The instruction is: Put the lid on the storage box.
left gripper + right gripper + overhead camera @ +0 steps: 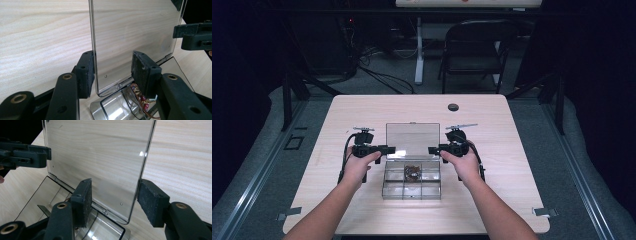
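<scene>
A clear plastic compartment box [412, 186] stands mid-table with its lid [412, 138] raised upright. One middle compartment holds small brown-red beads [413, 171], also seen as beads [140, 98] under the lid. My left gripper [388, 148] is open at the lid's left edge; in the left gripper view the gripper [113, 72] straddles the lid [130, 37], one pad [86, 72] against the edge. My right gripper [432, 149] is open at the right edge; in the right gripper view the gripper [116, 201] straddles the lid [100, 157].
A black round plug [453, 107] sits in the tabletop behind the box. A dark folding chair [474, 50] and cables [377, 75] lie beyond the far edge. Metal clips [544, 211] mark the front corners. Bare wood lies left and right of the box.
</scene>
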The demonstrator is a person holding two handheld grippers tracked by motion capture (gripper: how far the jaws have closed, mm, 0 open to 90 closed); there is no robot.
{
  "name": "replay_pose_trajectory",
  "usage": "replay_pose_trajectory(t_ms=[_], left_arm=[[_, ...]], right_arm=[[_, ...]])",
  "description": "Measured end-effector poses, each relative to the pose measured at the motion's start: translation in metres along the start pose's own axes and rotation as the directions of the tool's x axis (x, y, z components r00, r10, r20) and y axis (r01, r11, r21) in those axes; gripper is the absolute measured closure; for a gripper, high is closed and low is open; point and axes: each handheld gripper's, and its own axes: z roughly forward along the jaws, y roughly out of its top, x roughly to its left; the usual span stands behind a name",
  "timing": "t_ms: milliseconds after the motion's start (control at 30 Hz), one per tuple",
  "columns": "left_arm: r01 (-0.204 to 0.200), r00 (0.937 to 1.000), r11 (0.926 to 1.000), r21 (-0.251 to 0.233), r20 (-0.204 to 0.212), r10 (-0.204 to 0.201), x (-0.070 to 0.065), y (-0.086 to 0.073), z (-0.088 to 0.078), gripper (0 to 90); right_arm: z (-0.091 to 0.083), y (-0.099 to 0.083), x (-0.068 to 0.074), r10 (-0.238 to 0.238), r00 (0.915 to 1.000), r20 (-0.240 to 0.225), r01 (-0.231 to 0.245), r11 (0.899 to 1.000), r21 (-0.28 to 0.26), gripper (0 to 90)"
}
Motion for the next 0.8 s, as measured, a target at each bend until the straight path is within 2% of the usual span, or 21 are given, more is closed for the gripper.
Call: replay_pose_trajectory(t_ms=[567, 800], left_arm=[[-0.042, 0.9991, 0.9991, -0.009, -0.004, 0.042, -0.006, -0.002, -0.007, 53.6], [-0.052, 0.9987, 0.9985, -0.016, 0.0, 0.052, -0.008, -0.003, -0.009, 53.6]], right_arm=[[-0.008, -0.002, 0.006, -0.038, 0.9993, -0.006, 0.038, 0.999, -0.009, 46.3], [-0.012, -0.002, 0.008, -0.054, 0.9985, -0.006, 0.054, 0.998, -0.031, 46.4]])
